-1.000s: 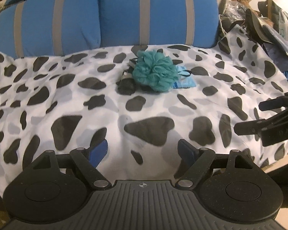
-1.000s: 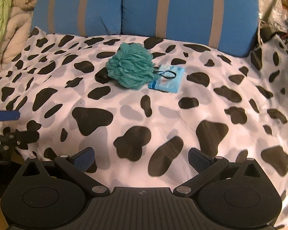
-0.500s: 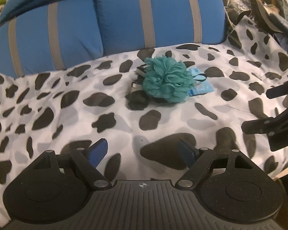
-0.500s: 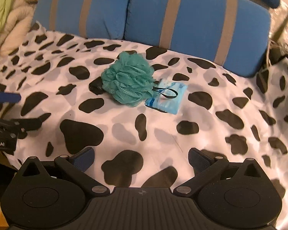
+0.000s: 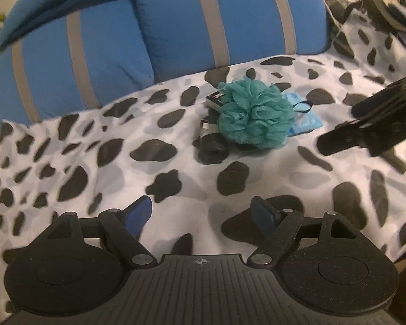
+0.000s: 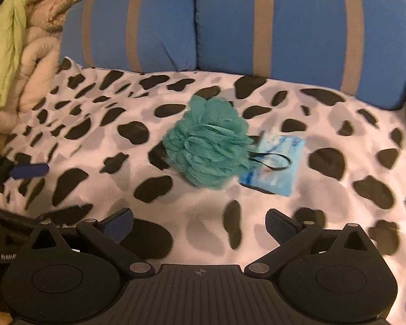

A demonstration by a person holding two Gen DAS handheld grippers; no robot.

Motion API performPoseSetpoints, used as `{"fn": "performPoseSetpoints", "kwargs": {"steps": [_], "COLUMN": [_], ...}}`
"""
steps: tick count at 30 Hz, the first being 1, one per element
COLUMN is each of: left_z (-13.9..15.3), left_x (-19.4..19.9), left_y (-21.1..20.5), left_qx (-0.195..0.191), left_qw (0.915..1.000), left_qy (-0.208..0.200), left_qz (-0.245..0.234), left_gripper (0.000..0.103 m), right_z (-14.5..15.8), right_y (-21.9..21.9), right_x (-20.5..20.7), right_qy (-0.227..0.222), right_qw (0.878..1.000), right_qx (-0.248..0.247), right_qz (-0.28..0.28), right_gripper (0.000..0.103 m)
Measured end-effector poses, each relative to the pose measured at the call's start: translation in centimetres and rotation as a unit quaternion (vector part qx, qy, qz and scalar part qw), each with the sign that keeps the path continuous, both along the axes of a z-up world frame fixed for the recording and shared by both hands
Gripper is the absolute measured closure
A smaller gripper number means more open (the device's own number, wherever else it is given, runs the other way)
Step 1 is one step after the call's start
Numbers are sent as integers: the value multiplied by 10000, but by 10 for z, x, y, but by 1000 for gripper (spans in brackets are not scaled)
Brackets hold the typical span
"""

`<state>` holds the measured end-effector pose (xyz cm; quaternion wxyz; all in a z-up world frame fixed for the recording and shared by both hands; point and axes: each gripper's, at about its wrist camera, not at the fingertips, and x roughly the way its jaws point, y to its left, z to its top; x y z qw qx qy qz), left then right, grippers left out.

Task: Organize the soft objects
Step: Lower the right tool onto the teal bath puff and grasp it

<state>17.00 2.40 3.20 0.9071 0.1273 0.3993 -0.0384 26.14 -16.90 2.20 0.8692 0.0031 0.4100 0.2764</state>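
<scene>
A teal mesh bath pouf (image 5: pixel 254 113) (image 6: pixel 207 142) lies on the cow-print bedspread (image 5: pixel 94 162) (image 6: pixel 338 203). A light blue packet (image 5: pixel 304 120) (image 6: pixel 274 162) lies against its right side under a black loop. A small black bundle (image 5: pixel 212 142) (image 6: pixel 158 154) sits at its left. My left gripper (image 5: pixel 201 212) hovers open over the spread, short of the pouf, nothing between its blue pads. My right gripper (image 6: pixel 199 223) is also open and empty, just in front of the pouf; its fingers (image 5: pixel 365 124) show at the right of the left wrist view.
Two blue cushions with grey stripes (image 5: pixel 176 27) (image 6: pixel 257 21) back the spread. Folded cream and green blankets (image 6: pixel 19 48) pile up at the left. Dark bags and clutter (image 5: pixel 379 0) crowd the far right corner.
Both grippers have moved closer to the pouf, which now looks larger in both views. The right gripper's fingers have come further into the left wrist view. Both stayed open.
</scene>
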Motion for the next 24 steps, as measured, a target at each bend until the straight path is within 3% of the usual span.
{"fn": "performPoseSetpoints", "kwargs": {"steps": [7, 10, 14, 24], "left_z": [9, 11, 12, 14], "left_x": [4, 6, 7, 7], "left_y": [14, 18, 19, 10], "left_qx": [-882, -1069, -1137, -1063], "left_qw": [9956, 9935, 9927, 9933], "left_qy": [313, 371, 385, 411], "left_qz": [101, 137, 128, -175], "left_gripper": [23, 23, 23, 23], "right_z": [-11, -15, -20, -50], "right_y": [15, 25, 33, 54], "right_x": [34, 49, 70, 119], "right_qy": [-118, -244, -468, -339], "right_qw": [9999, 9997, 9982, 9984], "right_qx": [61, 20, 58, 11], "right_qz": [20, -96, -362, -462], "right_gripper": [0, 0, 0, 0]}}
